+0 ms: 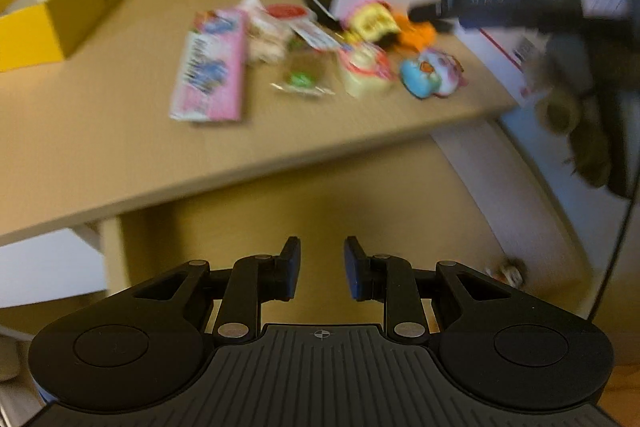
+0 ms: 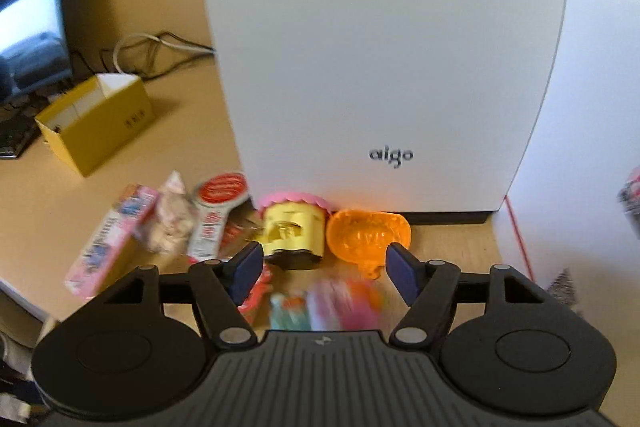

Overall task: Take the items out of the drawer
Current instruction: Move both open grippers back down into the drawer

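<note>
Several snack items lie in a pile on the wooden desk (image 1: 120,131): a pink box (image 1: 210,67), a yellow cup with a pink lid (image 2: 294,227), an orange jelly pack (image 2: 368,235) and a blue and pink packet (image 1: 430,75). My left gripper (image 1: 322,267) hangs open and empty below the desk's front edge, before a wooden panel (image 1: 320,195). My right gripper (image 2: 324,267) is open wide just above the pile, over a blurred pink and teal packet (image 2: 332,307). Nothing is between its fingers. Its black body (image 1: 500,1) shows blurred in the left wrist view. I cannot make out a drawer.
A tall white case marked aigo (image 2: 380,67) stands right behind the snacks. An open yellow cardboard box (image 2: 96,119) sits at the back left of the desk, with cables (image 2: 160,47) and a monitor (image 2: 32,27) behind it.
</note>
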`<state>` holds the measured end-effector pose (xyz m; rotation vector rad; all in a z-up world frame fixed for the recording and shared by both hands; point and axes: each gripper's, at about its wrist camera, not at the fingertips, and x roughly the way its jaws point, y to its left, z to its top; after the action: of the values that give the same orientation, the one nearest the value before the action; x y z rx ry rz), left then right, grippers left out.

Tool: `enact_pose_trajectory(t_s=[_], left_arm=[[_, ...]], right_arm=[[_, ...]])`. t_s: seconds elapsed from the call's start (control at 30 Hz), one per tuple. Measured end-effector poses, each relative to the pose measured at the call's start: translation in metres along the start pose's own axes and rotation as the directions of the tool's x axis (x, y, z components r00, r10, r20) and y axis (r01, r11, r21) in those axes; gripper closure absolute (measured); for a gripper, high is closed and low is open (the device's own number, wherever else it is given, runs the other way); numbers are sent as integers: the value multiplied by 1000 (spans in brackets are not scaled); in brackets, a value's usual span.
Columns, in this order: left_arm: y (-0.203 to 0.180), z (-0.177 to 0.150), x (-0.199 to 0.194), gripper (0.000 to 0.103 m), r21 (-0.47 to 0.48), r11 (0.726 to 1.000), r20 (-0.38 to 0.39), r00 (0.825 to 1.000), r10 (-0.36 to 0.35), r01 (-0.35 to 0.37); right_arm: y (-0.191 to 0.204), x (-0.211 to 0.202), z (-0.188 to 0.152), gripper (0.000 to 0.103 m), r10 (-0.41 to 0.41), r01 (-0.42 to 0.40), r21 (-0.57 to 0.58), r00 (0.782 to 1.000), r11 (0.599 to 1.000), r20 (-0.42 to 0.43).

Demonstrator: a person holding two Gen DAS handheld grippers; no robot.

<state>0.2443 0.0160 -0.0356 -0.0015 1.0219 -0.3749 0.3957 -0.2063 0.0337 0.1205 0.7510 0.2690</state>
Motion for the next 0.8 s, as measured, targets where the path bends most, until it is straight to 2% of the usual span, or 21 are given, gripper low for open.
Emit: enact_pose_trajectory(t_s=[0.13, 0.2, 0.33, 0.43, 0.53, 0.63, 0.73, 0.8], left_arm=[[-19, -6, 14, 77, 70, 995, -48, 996, -73, 76], [-30, -9, 25, 77, 115, 985, -94, 988, -118, 129], [-53, -16, 49, 77, 211, 948, -196, 961, -198, 238], [-68, -20, 73, 77, 258, 916, -271, 933, -237, 307], [-78, -24, 95, 76, 283, 897, -337, 911, -239, 340], [-88, -28, 115, 76, 312, 890, -403, 894, -195, 334], [-93, -36, 128, 76, 326, 884, -451, 877, -165, 334], [-96, -39, 133, 77, 322, 878, -466, 866, -179, 354]], right_arm=[[-2, -36, -3, 34, 16, -16, 21, 1000, 1000, 1], [-5, -53, -7, 34, 14, -13, 38, 1000, 999, -10], [-20, -86, -30, 34, 26, -20, 97, 998, 995, -62], [-26, -103, -52, 34, -4, 18, 116, 993, 993, -118], [-29, -115, -74, 34, -28, 51, 116, 981, 992, -193], [-33, -123, -94, 34, -51, 82, 110, 965, 990, -257], [-38, -129, -110, 34, -53, 92, 122, 954, 988, -294], [-41, -132, -118, 34, -52, 95, 125, 950, 988, -309]])
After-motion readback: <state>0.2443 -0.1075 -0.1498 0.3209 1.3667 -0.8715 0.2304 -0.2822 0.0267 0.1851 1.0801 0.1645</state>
